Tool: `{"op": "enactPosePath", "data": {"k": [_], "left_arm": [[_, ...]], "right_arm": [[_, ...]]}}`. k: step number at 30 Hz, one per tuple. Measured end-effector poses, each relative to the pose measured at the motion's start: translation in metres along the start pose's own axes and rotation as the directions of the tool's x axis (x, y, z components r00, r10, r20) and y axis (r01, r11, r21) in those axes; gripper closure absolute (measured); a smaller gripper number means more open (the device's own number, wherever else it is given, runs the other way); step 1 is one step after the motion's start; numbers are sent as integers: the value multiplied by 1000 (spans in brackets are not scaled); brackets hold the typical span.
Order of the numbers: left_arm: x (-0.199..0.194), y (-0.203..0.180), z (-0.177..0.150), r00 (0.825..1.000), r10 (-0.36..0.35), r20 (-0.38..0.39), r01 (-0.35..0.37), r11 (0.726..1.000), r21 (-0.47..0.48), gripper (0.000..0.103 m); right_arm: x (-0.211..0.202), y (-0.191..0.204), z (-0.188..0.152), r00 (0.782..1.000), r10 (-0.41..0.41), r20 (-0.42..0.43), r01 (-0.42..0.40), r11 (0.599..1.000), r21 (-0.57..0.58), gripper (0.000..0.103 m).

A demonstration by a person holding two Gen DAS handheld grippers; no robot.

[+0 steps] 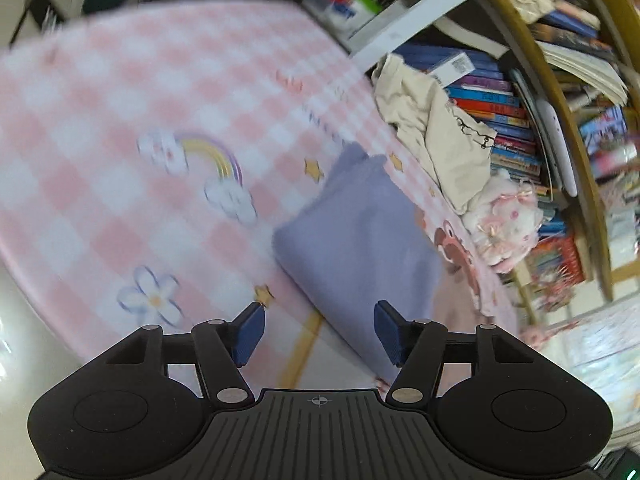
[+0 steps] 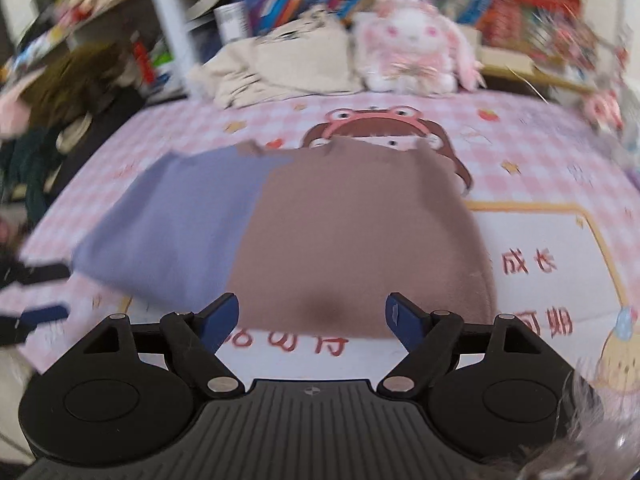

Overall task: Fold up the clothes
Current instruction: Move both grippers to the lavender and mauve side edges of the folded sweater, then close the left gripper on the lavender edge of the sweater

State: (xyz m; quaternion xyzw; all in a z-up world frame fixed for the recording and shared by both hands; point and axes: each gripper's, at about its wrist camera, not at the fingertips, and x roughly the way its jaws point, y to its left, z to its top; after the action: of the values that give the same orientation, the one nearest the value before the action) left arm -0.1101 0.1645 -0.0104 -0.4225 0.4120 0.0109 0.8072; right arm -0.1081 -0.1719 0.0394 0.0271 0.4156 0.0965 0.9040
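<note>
A folded lavender cloth (image 2: 172,232) lies on the pink checked table cover (image 2: 540,152), and a folded brown cloth (image 2: 360,240) lies beside it on its right, their edges touching. My right gripper (image 2: 312,316) is open and empty, just above the near edge of the brown cloth. My left gripper (image 1: 318,330) is open and empty, near the lavender cloth (image 1: 360,240) and over the table cover (image 1: 100,140). The left gripper's fingers (image 2: 40,314) also show at the left edge of the right wrist view.
A cream garment pile (image 2: 288,68) and a pink-white plush rabbit (image 2: 412,44) sit at the table's far edge, in front of shelves of books (image 1: 504,120). Dark clothing (image 2: 60,92) lies off the table's left side.
</note>
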Motion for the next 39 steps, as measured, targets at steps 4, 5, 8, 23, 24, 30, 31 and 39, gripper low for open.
{"op": "enactPosePath", "data": {"k": [4, 5, 8, 23, 24, 30, 31, 39], "left_arm": [[14, 4, 0, 998, -60, 20, 62, 994, -88, 43], [17, 7, 1, 997, -73, 29, 76, 990, -122, 44], [28, 14, 4, 993, -100, 59, 111, 969, -220, 45], [44, 21, 10, 986, -100, 134, 139, 937, -321, 47], [44, 22, 10, 985, -101, 137, 142, 935, -324, 47], [42, 26, 7, 985, -94, 146, 139, 928, -344, 58], [42, 27, 7, 985, -91, 146, 137, 928, -347, 61], [44, 32, 8, 988, -78, 133, 122, 922, -367, 90]], "right_arm": [[-5, 20, -8, 1000, -20, -1, 20, 994, -111, 23], [-6, 22, -10, 1000, -26, 0, 26, 991, -132, 23], [-7, 27, -13, 999, -53, 2, 52, 983, -177, 23], [-12, 17, -19, 993, -120, -13, 117, 980, -164, 24], [-11, 17, -19, 993, -121, -14, 117, 980, -159, 24], [-8, 12, -18, 992, -122, -30, 117, 984, -131, 25], [-7, 12, -17, 992, -122, -32, 117, 985, -130, 25], [-7, 11, -16, 992, -117, -39, 111, 986, -124, 25]]}}
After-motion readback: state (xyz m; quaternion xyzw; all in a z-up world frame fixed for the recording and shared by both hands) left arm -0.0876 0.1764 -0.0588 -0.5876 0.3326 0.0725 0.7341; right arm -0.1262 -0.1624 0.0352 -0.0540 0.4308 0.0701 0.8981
